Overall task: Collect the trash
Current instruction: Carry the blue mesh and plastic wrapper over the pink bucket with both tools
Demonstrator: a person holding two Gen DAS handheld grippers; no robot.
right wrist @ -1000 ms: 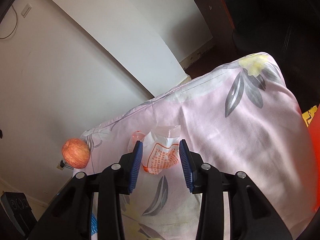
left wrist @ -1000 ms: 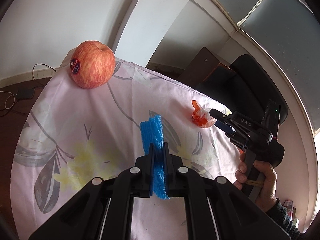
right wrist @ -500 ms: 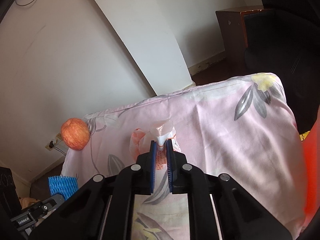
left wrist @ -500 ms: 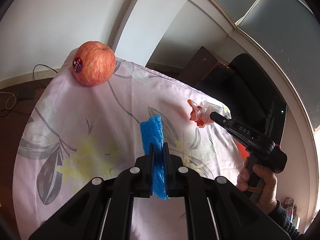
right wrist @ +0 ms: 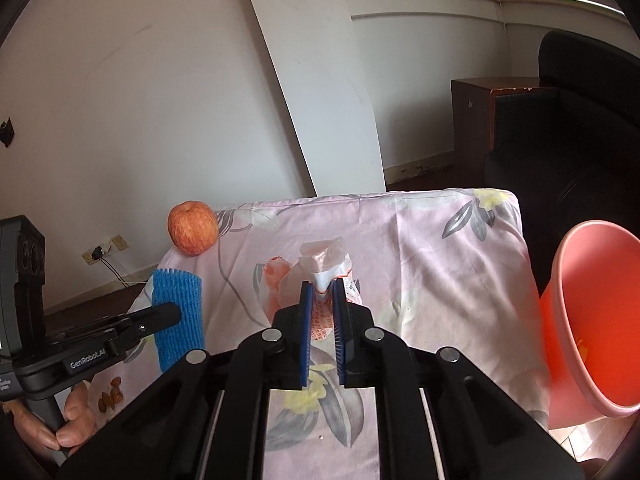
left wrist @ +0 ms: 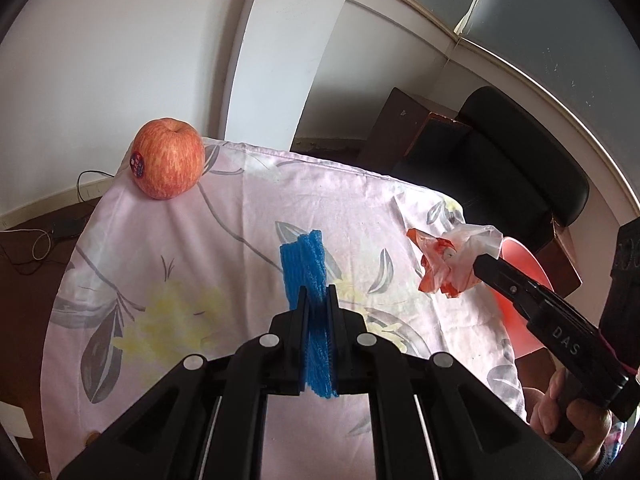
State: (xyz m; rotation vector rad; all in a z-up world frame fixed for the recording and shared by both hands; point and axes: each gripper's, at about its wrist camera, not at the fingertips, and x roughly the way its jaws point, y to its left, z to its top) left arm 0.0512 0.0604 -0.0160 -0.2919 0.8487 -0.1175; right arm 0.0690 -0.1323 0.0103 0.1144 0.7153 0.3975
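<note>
A: Blue foam first. From the left wrist camera, how many pieces of trash do you count?

B: Two. One blue foam fruit net [left wrist: 307, 268] pinched tight in the left gripper [left wrist: 318, 300], jaws nearly together on it, the net sticking up above the fingers and hanging a little below. One crumpled plastic wrapper [left wrist: 452, 264], red and clear, clamped at the tip of the right gripper [left wrist: 486, 266], lifted above the right edge of the floral cloth [left wrist: 200, 272].

A: Anything else on the cloth?

B: One apple [left wrist: 168, 158] with a sticker, at the far left corner, well apart from both grippers. A hand [left wrist: 568, 412] holds the right gripper's handle at lower right, the tool angled up and to the left.

A: And the right wrist camera?

B: Same count. The right gripper [right wrist: 322, 292] has its blue pads narrow, closed on the wrapper [right wrist: 320, 268], which bunches above the fingertips. The left gripper [right wrist: 176, 312] comes in level from the left, holding the foam net [right wrist: 178, 316] upright; fingers [right wrist: 76, 408] wrap its handle below. One apple [right wrist: 193, 227] at the far corner. One pink-orange bin [right wrist: 592, 312] stands just beside the cloth's right edge, mouth tilted toward the camera.
</note>
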